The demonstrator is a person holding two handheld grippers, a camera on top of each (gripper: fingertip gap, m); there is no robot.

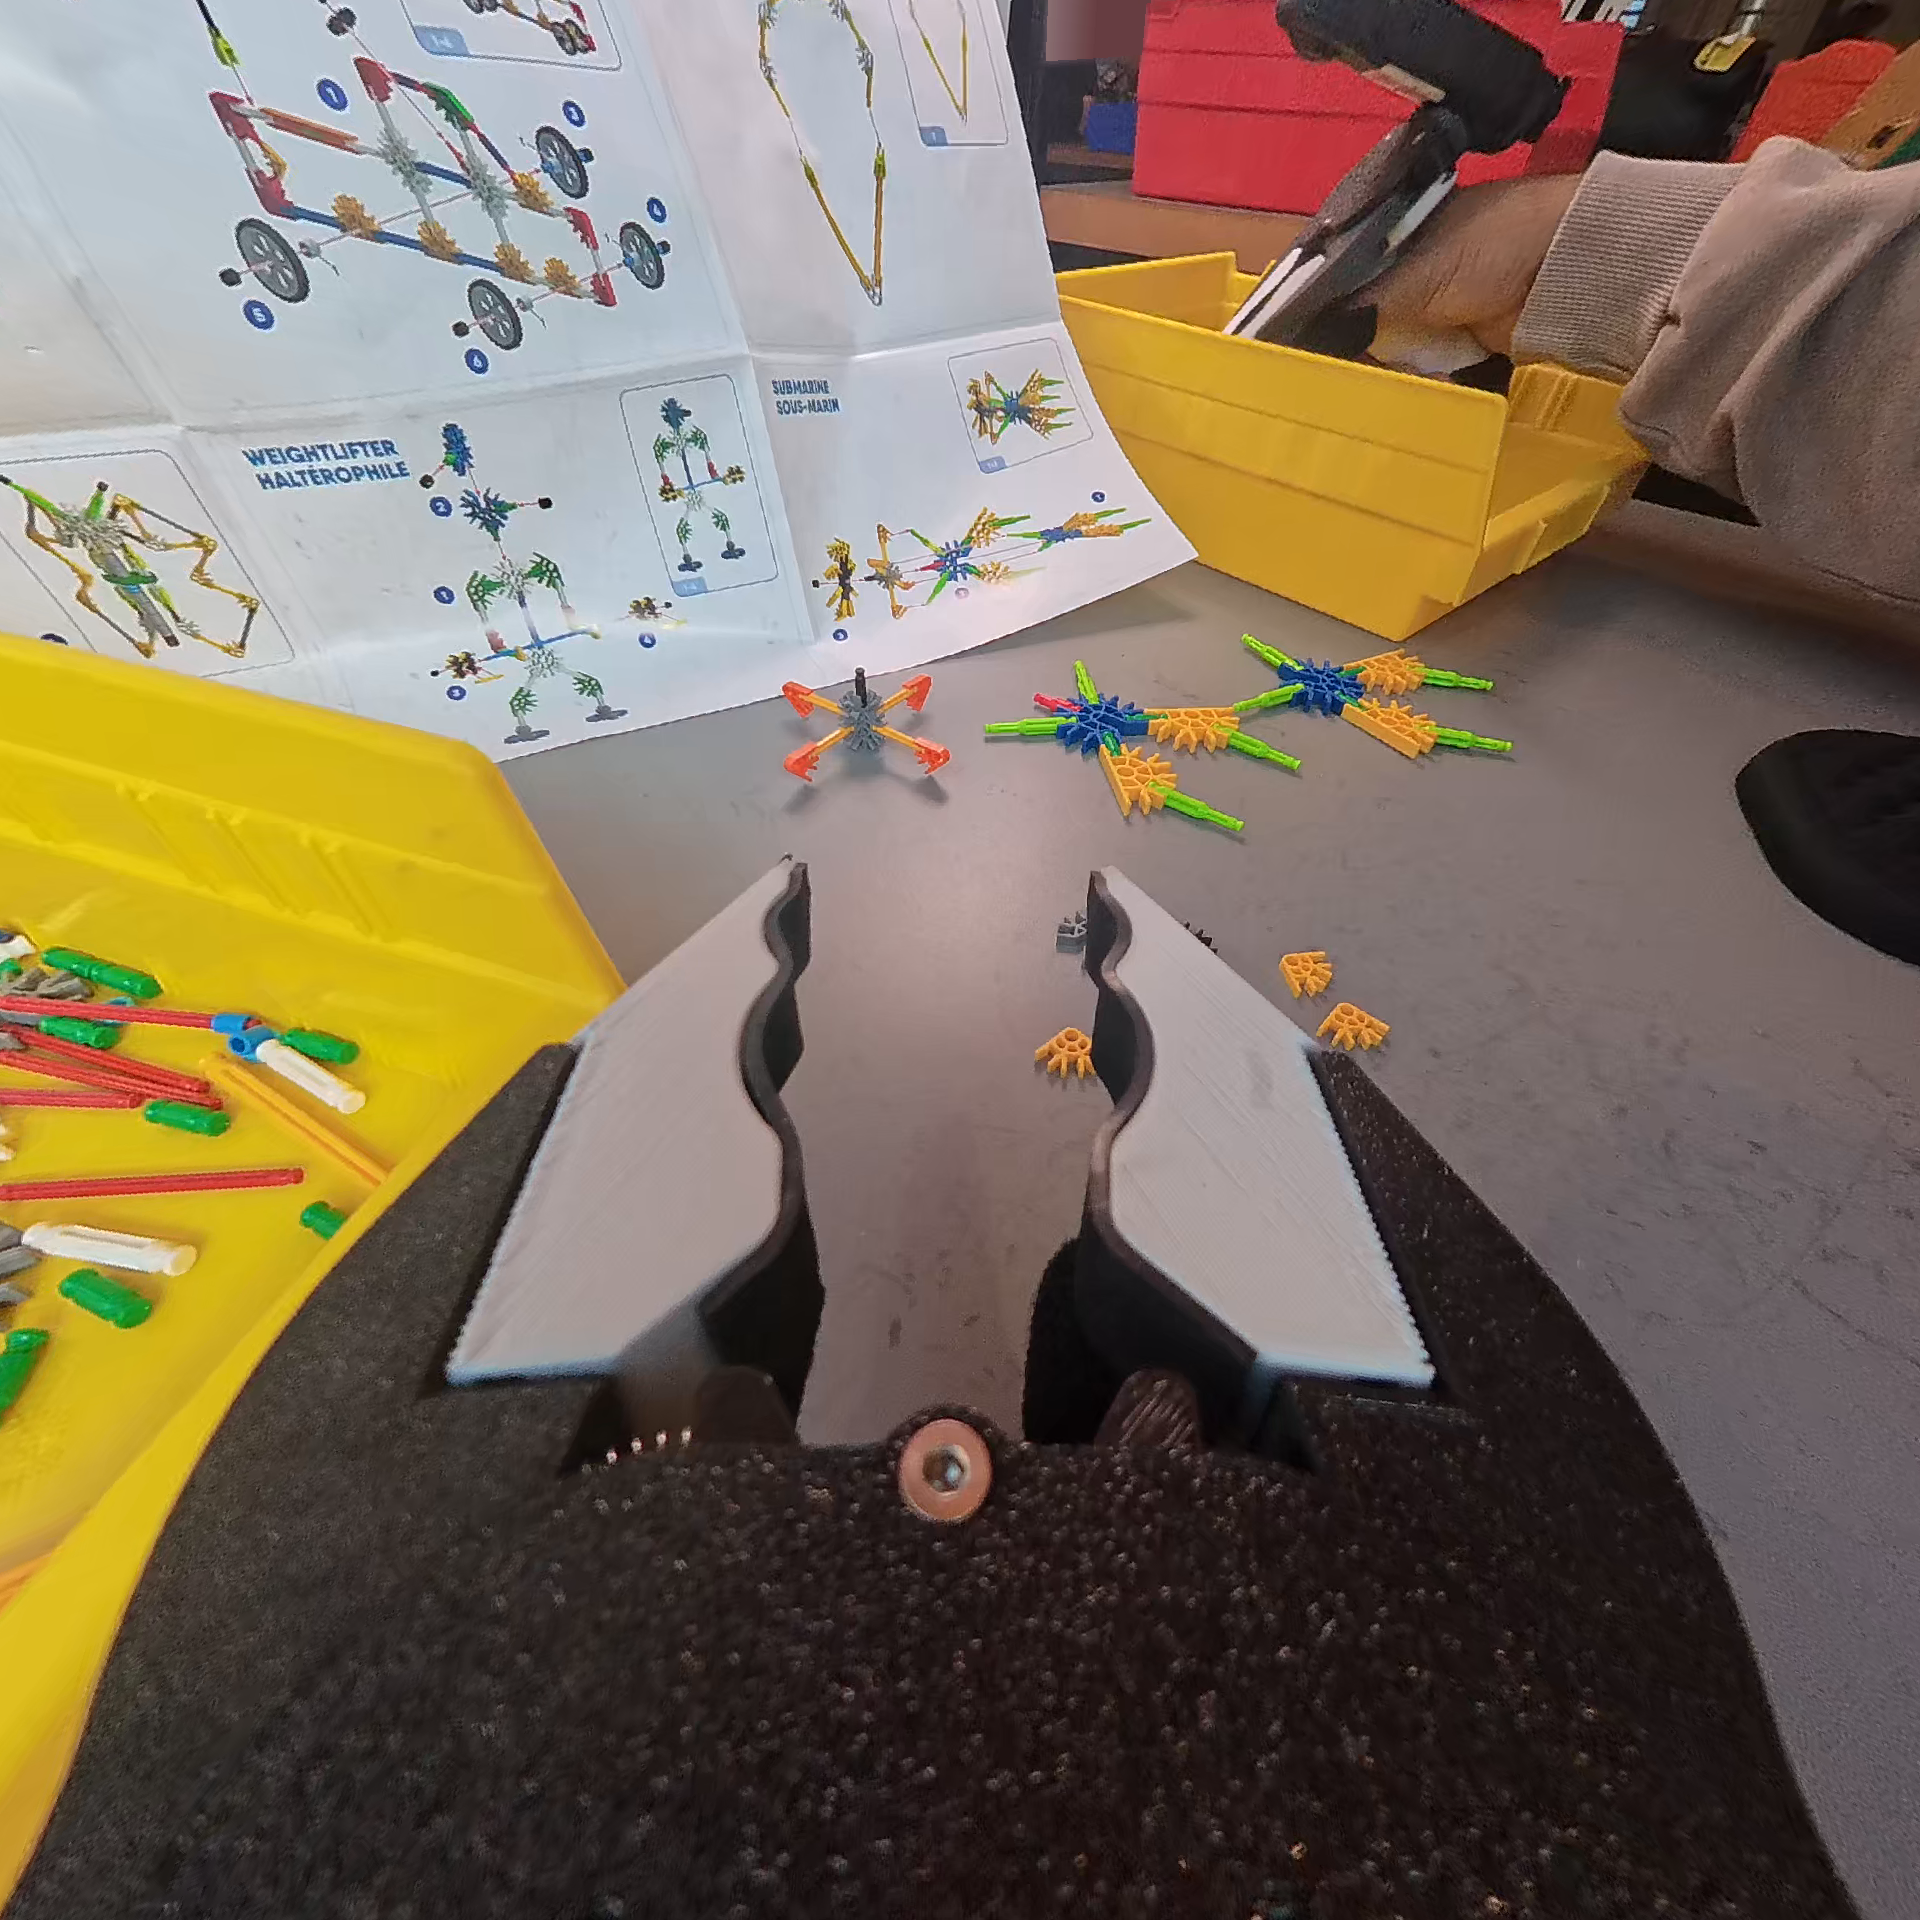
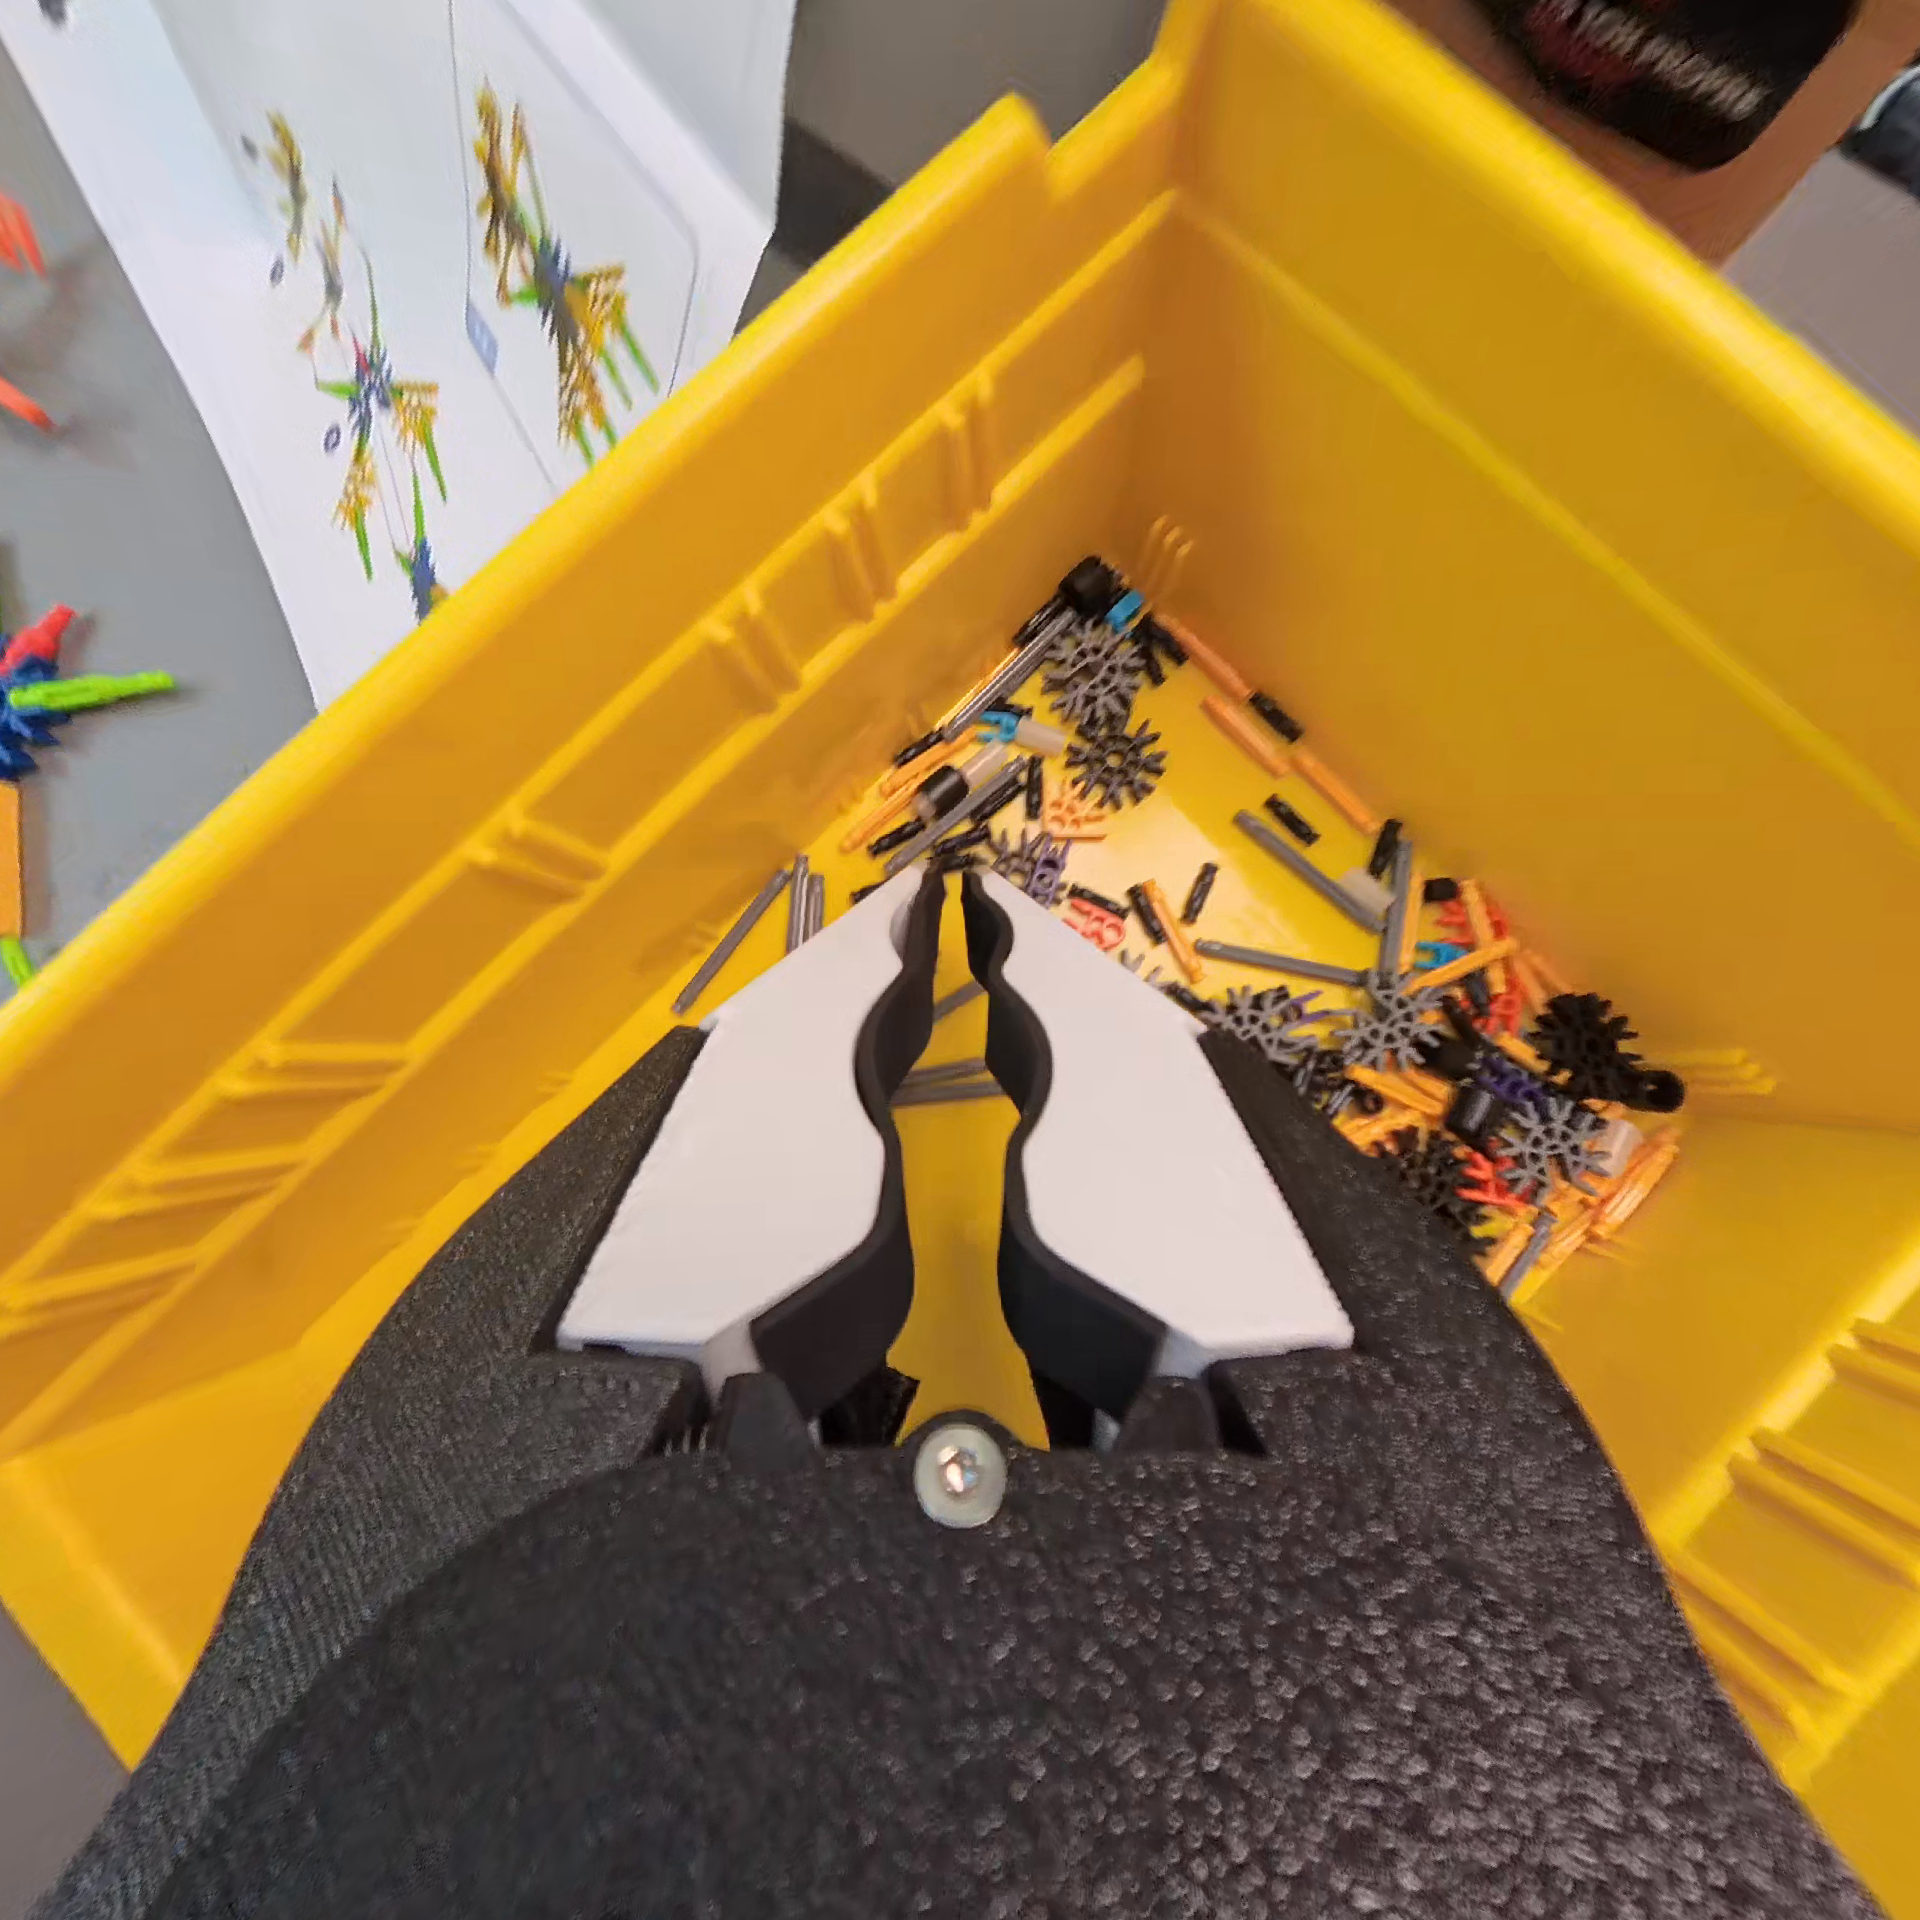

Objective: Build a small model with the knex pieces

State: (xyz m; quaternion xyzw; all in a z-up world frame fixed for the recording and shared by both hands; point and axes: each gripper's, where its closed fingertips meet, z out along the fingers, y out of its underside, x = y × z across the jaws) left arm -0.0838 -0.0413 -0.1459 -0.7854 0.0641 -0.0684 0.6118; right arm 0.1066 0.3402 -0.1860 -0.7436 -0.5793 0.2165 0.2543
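My left gripper (image 1: 945, 883) is open and empty, low over the grey table (image 1: 1507, 1195). Three loose yellow connectors (image 1: 1065, 1051) and a small grey piece (image 1: 1070, 930) lie beside its right finger. Ahead lie an orange-and-grey spoked piece (image 1: 862, 722) and two blue, yellow and green assemblies (image 1: 1143, 738). My right gripper (image 2: 954, 883) is inside a yellow bin (image 2: 727, 779), its jaws almost closed, tips among small black, grey and orange pieces (image 2: 1091, 675). I cannot tell whether anything is pinched. It also shows in the left wrist view (image 1: 1278, 301).
Another yellow bin (image 1: 260, 831) with red, green and white rods (image 1: 156, 1039) stands at my left. A white instruction sheet (image 1: 520, 364) leans behind. A person's sleeve (image 1: 1766, 312) is over the far bin (image 1: 1299, 457). A red crate (image 1: 1247, 104) stands behind. Left tips to right tips: about 45 cm. From my left tips it is roughly 10 cm to the small grey piece (image 1: 1070, 930); from my right, 35 cm.
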